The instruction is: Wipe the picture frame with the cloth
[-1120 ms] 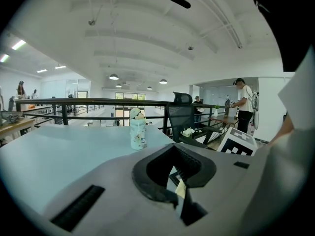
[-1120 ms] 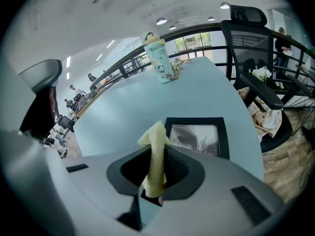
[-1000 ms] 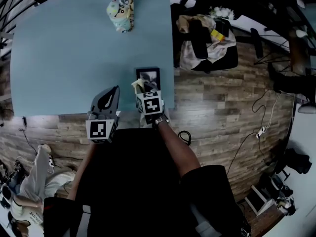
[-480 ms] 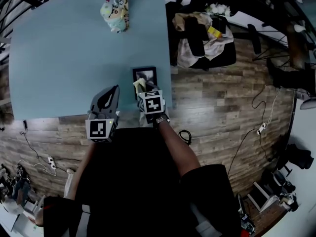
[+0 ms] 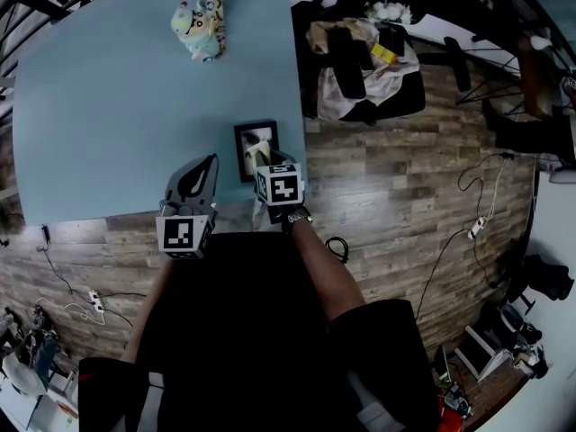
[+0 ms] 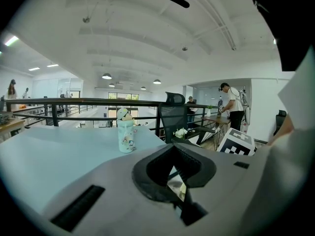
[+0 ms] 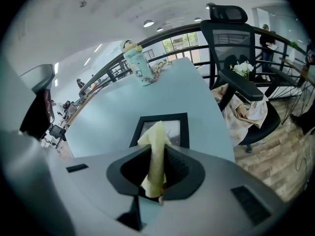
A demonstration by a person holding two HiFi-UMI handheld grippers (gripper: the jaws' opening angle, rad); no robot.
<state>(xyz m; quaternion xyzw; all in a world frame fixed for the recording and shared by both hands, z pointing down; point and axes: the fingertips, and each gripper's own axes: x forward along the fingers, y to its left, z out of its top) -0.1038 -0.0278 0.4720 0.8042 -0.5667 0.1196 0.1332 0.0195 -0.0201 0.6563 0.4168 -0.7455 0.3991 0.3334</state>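
Note:
A black picture frame [image 5: 254,142] lies flat on the light blue table [image 5: 117,124], near its right front corner. My right gripper [image 5: 264,161] is at the frame's near edge, shut on a pale yellow cloth [image 5: 256,157]. In the right gripper view the cloth [image 7: 156,149] stands up between the jaws, its tip over the frame's [image 7: 181,127] near side. I cannot tell whether it touches. My left gripper [image 5: 212,160] hovers to the left of the frame, jaws together and nothing held. In its own view the left gripper [image 6: 173,167] points across the table.
A patterned bottle [image 5: 200,21] stands at the table's far side, also visible as the bottle [image 6: 125,134] and the bottle [image 7: 140,65]. A black office chair [image 5: 364,61] with clothes on it stands just past the table's right edge. A railing [image 6: 74,102] runs behind. People stand far off.
The head view has drifted, so the table sits further left. My right gripper with the cloth now sits nearer the frame's near right corner. The left gripper has not moved.

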